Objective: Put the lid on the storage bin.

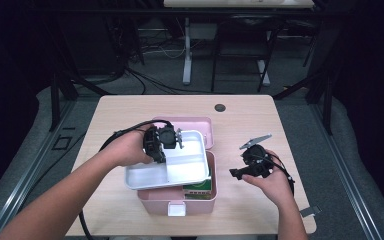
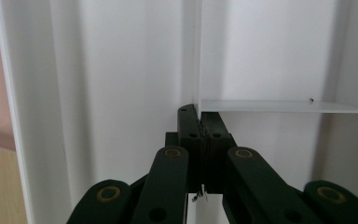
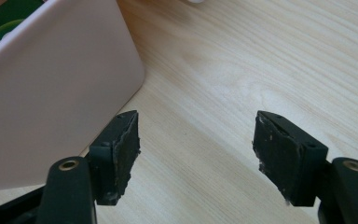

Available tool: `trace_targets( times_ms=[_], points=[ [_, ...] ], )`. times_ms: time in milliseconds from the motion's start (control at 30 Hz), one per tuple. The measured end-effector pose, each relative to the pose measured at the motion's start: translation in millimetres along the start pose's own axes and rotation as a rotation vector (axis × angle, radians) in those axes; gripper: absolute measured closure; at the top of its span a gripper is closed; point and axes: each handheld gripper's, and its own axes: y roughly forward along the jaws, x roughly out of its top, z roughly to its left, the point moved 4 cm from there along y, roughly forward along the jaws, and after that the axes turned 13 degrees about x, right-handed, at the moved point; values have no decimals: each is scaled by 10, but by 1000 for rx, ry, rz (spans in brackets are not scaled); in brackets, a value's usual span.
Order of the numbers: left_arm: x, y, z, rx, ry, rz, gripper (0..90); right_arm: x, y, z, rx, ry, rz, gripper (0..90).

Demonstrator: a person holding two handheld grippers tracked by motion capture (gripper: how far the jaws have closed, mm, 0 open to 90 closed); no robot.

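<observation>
My left gripper pinches the white tray's thin divider over the pink box, my right gripper gapes empty; tray could tilt and slip.

The divided tray is sitting over the open box (mid-table), with the lid lying behind it.
</observation>
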Motion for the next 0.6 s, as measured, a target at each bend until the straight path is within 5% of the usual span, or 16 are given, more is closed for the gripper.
trace_targets(
  times_ms=[600],
  points=[
    [182,121,-159,-11,72,-2,891,-2,20,-8,-5,-2,-4,311]
  ],
)
